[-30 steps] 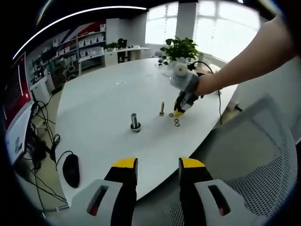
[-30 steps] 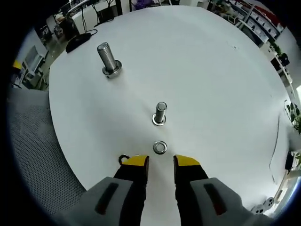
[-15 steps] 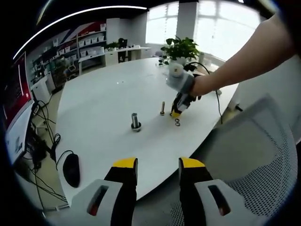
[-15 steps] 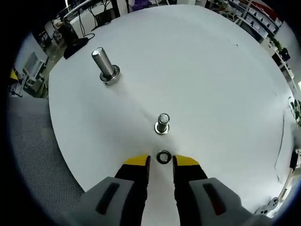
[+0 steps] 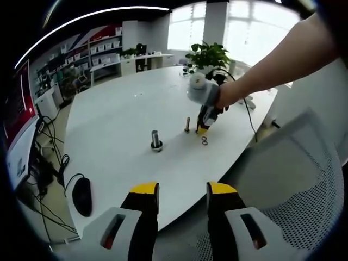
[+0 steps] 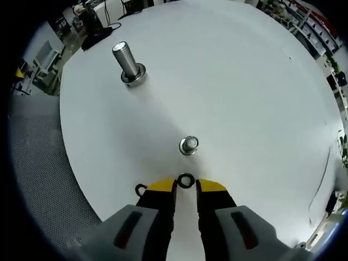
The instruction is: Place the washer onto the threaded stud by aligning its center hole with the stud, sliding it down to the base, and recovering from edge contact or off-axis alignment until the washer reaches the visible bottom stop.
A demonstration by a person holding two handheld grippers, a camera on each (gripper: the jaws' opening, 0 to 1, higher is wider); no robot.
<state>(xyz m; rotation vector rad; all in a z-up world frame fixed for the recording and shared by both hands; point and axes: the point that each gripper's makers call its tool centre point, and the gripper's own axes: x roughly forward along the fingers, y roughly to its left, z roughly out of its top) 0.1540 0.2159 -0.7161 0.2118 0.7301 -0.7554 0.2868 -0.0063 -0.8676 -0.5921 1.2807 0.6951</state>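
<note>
Washer (image 6: 185,180) lies flat on the white table (image 6: 244,98), right gripper view: it sits between the yellow tips of the right gripper (image 6: 185,186), just short of the small stud (image 6: 188,145). Jaws stand slightly apart, flanking the washer; can't tell if they touch it, so no grip yet as far as I can see. A second washer (image 6: 141,190) lies just left of the left tip. A bigger bolt (image 6: 129,62) stands upright well beyond, toward the table edge. Mesh chair (image 6: 38,163) on the left, below the table rim.

Step in hand, my read: pickup, before any alignment. Next move calls for closing on the washer's rim, lifting it, then bringing the hole over the stud top square to its axis. A thin ring flat on a smooth top may slip or tip when pinched.

Left gripper view: left gripper (image 5: 182,190) hangs off the near table edge, jaws apart, holding nothing. Across the table the right gripper (image 5: 205,122) points down at the surface beside the small stud (image 5: 187,125), held by a person's hand (image 5: 231,95). Two washers (image 5: 204,141) lie close by; bigger bolt (image 5: 156,141) stands nearer. Room: office, plant (image 5: 207,55) at the far table edge, bright windows (image 5: 239,27), shelving (image 5: 103,51), mouse (image 5: 82,196) and cables on the floor.
</note>
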